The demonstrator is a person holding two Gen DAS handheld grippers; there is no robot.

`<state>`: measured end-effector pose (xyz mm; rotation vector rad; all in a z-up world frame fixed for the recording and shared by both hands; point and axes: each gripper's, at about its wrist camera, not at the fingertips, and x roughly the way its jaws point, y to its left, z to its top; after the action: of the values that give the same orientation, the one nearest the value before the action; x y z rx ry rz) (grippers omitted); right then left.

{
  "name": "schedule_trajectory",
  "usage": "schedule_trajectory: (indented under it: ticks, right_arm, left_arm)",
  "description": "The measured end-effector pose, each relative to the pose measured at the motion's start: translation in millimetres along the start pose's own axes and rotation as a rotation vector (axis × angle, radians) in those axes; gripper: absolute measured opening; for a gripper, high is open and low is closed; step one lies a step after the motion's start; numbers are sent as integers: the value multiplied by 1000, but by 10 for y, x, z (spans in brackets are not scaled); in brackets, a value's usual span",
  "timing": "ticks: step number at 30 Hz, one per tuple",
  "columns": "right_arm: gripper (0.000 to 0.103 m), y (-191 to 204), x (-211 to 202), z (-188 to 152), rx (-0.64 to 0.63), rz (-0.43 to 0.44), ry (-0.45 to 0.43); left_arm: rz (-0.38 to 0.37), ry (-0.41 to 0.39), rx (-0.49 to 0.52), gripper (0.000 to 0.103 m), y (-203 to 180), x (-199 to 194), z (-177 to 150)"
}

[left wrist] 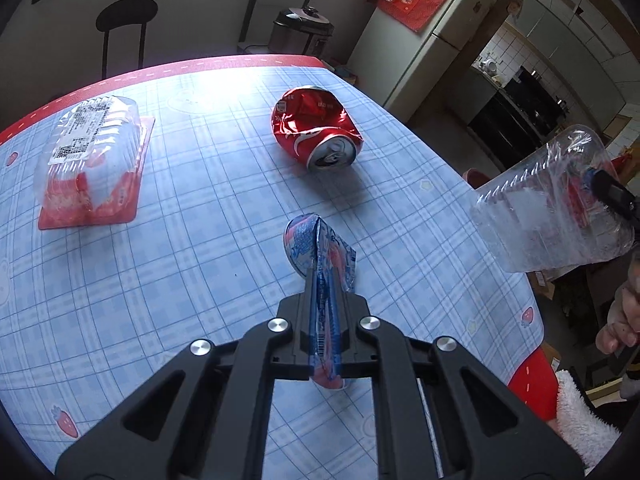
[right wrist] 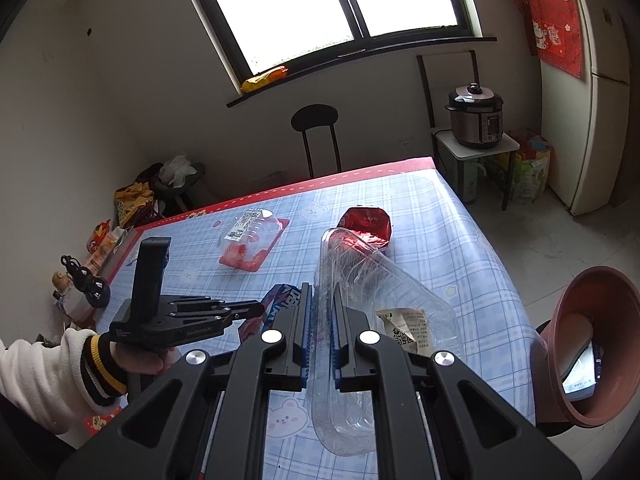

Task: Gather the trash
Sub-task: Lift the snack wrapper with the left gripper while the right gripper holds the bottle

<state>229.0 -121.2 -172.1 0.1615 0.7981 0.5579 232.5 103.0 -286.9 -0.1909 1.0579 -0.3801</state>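
Both grippers loaded, neither piece binned yet.

Left gripper (left wrist: pixel 324 280): jaws closed nearly flat on a blue and pink wrapper (left wrist: pixel 320 252), folded and pinched upright, lifted clear of the tabletop (left wrist: pixel 200 264). The right wrist view shows the same gripper from the side, held in the person's left hand (right wrist: pixel 140 356), with the wrapper's blue edge poking out ahead of it.

Right gripper (right wrist: pixel 322 320): jaws drawn in to a narrow gap, clamped on the thin wall of a clear plastic container (right wrist: pixel 360 300) with a white printed label. In the left wrist view the container hangs in the air off the tabletop's right edge.

Still lying on the tabletop:
- crushed red can (left wrist: pixel 316 128), on its side near the middle, mouth toward the left camera.
- clear lidded pack on a red tray (left wrist: pixel 90 164), far left side, well apart from the can.

A reddish-brown bin (right wrist: pixel 596 344) stands just off the tabletop's right edge, low in the right wrist view; something flat with a printed face already sits inside. What it is, cannot tell.

Judgement: roughly the midpoint. Two items are in hand and need dropping, presumably into that bin; two more are untouched. The container is closer to the bin than the wrapper.
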Motion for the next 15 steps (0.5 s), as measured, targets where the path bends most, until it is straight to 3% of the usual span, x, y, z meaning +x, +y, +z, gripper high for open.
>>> schedule_trajectory:
  ticks: [8, 15]
  right_arm:
    - [9, -104, -104, -31, 27, -9, -9]
    - [9, -231, -213, -81, 46, -23, -16]
  left_arm:
    - [-98, 38, 8, 10, -305, 168, -80]
    - [-123, 105, 64, 12, -630, 406, -119]
